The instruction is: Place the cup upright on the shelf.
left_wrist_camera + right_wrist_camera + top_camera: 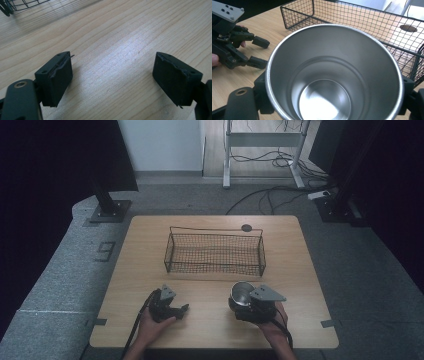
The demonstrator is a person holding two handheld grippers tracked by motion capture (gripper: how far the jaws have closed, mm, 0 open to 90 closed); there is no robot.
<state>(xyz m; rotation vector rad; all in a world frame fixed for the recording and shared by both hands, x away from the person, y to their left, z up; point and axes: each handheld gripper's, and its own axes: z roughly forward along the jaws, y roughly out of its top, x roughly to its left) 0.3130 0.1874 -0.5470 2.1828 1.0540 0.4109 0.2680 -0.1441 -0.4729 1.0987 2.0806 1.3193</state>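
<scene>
- A stainless steel cup [334, 75], open mouth tilted toward the basket, sits clamped between the fingers of the right gripper [248, 301] at the near right of the wooden surface [295, 270].
- A black wire mesh basket [215, 251] stands just beyond the cup, mid-surface.
- The left gripper [112, 75], fingers spread wide and holding nothing, hovers low over bare wood at the near left, well apart from the cup.
</scene>
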